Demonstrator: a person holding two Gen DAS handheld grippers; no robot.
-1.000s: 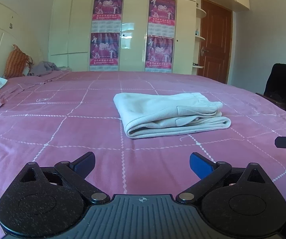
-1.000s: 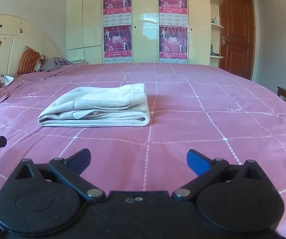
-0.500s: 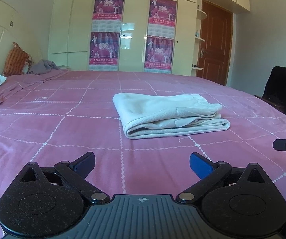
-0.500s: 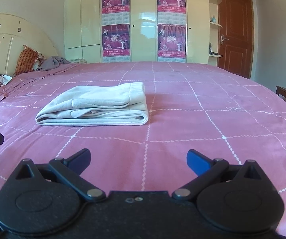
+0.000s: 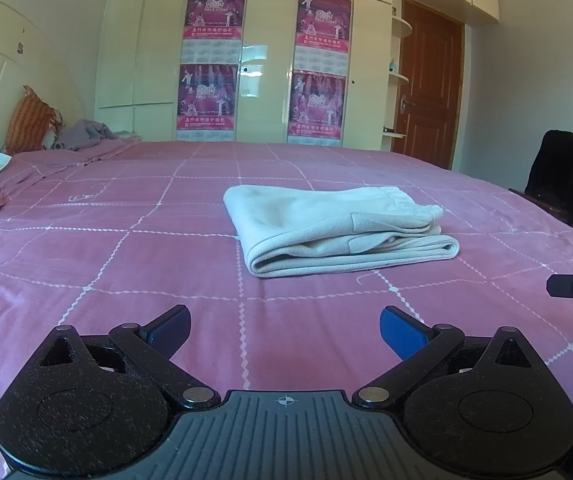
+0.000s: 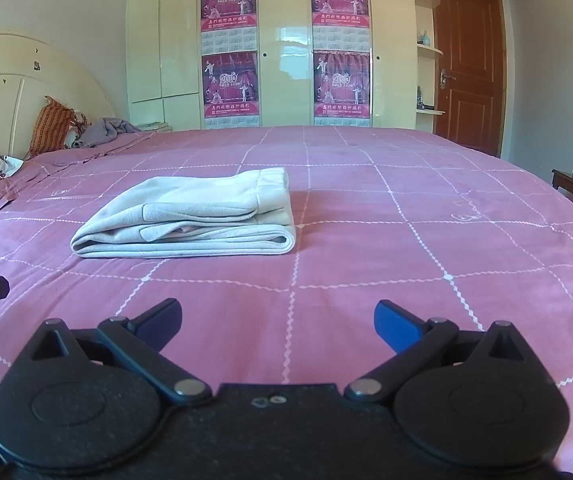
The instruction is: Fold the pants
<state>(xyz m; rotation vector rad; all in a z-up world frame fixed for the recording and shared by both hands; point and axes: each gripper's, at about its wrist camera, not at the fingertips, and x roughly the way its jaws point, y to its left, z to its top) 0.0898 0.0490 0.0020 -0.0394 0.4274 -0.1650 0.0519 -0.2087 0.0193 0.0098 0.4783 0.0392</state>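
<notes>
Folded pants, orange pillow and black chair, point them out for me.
folded pants point(image 5: 326, 220), left wrist view, top layer of the stack.
orange pillow point(image 6: 50, 132), right wrist view, middle of its striped face.
black chair point(image 5: 560, 176), left wrist view, its dark backrest.

a pink bedspread point(image 5: 134, 264) with a white grid pattern covers the bed across the lower half of the frame. at the upper left stand a cream headboard point(image 6: 10, 92), an orange striped pillow point(image 6: 52, 132) and a grey crumpled cloth point(image 6: 106, 130). cream wardrobes point(image 5: 270, 52) with magenta posters point(image 5: 212, 32) fill the top centre; a brown door point(image 6: 468, 64) and a dark chair point(image 5: 560, 180) sit at right.
</notes>
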